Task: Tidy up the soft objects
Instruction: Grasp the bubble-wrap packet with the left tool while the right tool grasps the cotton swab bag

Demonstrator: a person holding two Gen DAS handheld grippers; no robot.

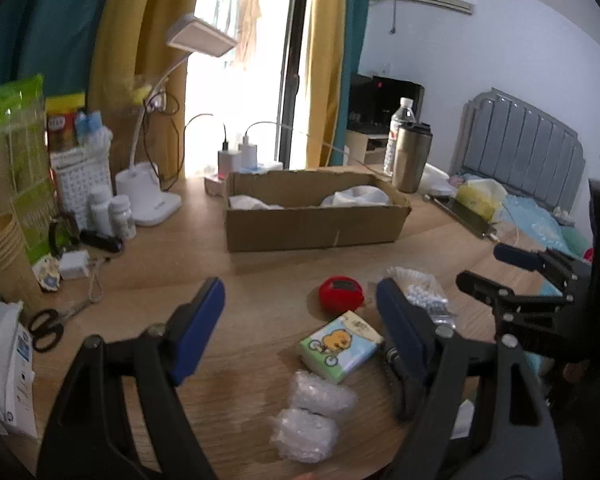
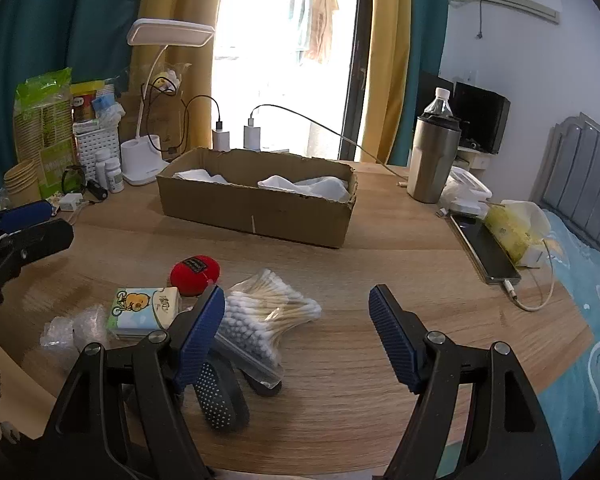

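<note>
On the wooden table lie a red round cushion [image 1: 341,288] [image 2: 195,274], a tissue pack with a cartoon print [image 1: 341,345] [image 2: 145,309], two bubble-wrap wads [image 1: 314,416] [image 2: 74,326], a bag of cotton swabs [image 2: 268,312] [image 1: 418,290] and a dark dotted item [image 2: 218,394]. My left gripper [image 1: 300,304] is open above the table, the cushion and tissue pack just beyond its fingers. My right gripper [image 2: 296,312] is open too, its left finger over the swab bag. A cardboard box [image 1: 316,224] [image 2: 256,208] holding white cloth stands farther back.
A desk lamp [image 2: 148,164], pill bottles [image 1: 112,212], paper cups [image 1: 0,248], scissors [image 1: 46,328] and chargers crowd the left and back. A steel tumbler [image 2: 432,160], water bottle, phone [image 2: 482,248] with cable and a yellow pack sit right. A bed lies beyond the right edge.
</note>
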